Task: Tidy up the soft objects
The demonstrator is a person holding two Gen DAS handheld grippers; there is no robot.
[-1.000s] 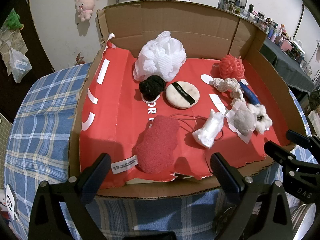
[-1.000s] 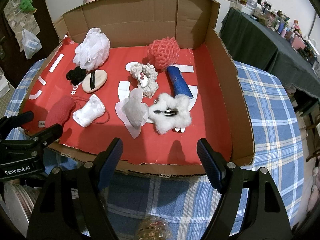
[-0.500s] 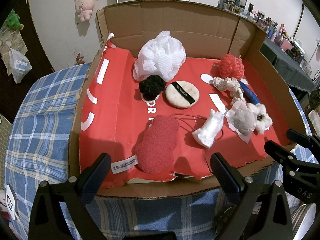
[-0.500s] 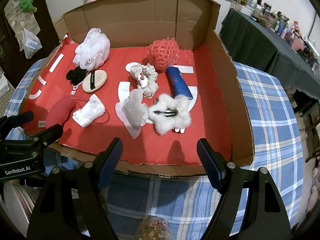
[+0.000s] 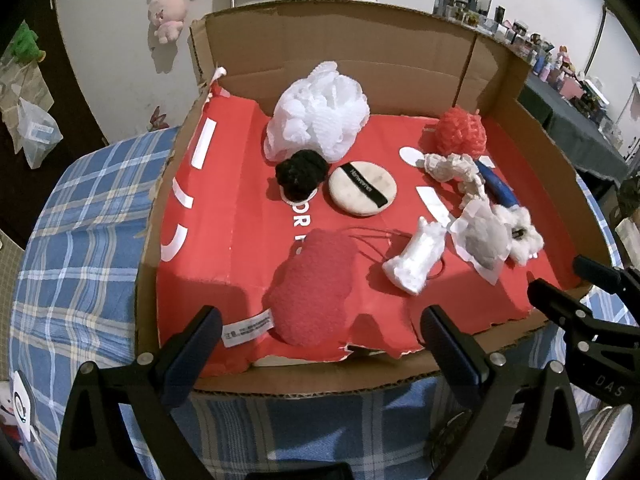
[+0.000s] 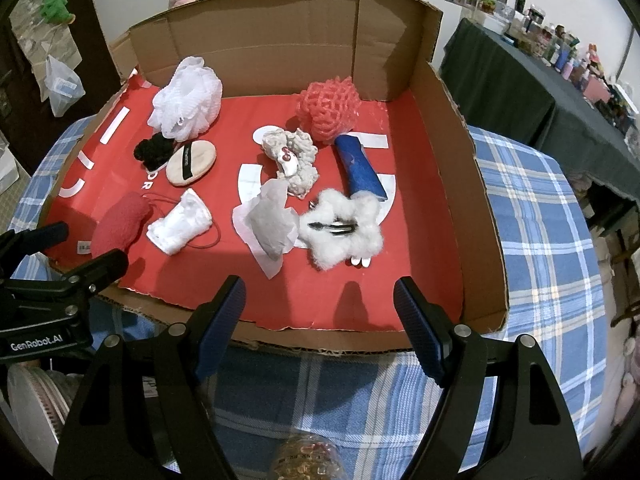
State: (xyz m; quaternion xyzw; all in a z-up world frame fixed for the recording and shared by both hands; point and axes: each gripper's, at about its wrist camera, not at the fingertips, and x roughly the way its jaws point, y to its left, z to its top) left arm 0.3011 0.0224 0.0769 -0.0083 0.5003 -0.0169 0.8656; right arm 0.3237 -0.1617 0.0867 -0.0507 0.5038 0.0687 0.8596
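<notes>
Cardboard box [image 6: 444, 184] lined with red paper sat on a blue plaid tablecloth [image 6: 532, 216], its low front wall standing between both grippers and everything inside. The left gripper [image 5: 320, 328] hung spread wide with nothing held; just beyond its fingers lay a red fuzzy pad [image 5: 312, 284], and farther ahead a black scrunchie [image 5: 301, 173], a round powder puff [image 5: 363, 193] and a white mesh bath pouf [image 5: 320, 112]. The right gripper [image 6: 320, 304] was equally wide apart and empty. Ahead of its fingers lay a white fluffy clip [image 6: 344, 228] touching a crumpled grey tissue [image 6: 272, 220]; past these, a blue roll [image 6: 360, 168], a cream scrunchie [image 6: 292, 156] and a red mesh pouf [image 6: 328, 104].
</notes>
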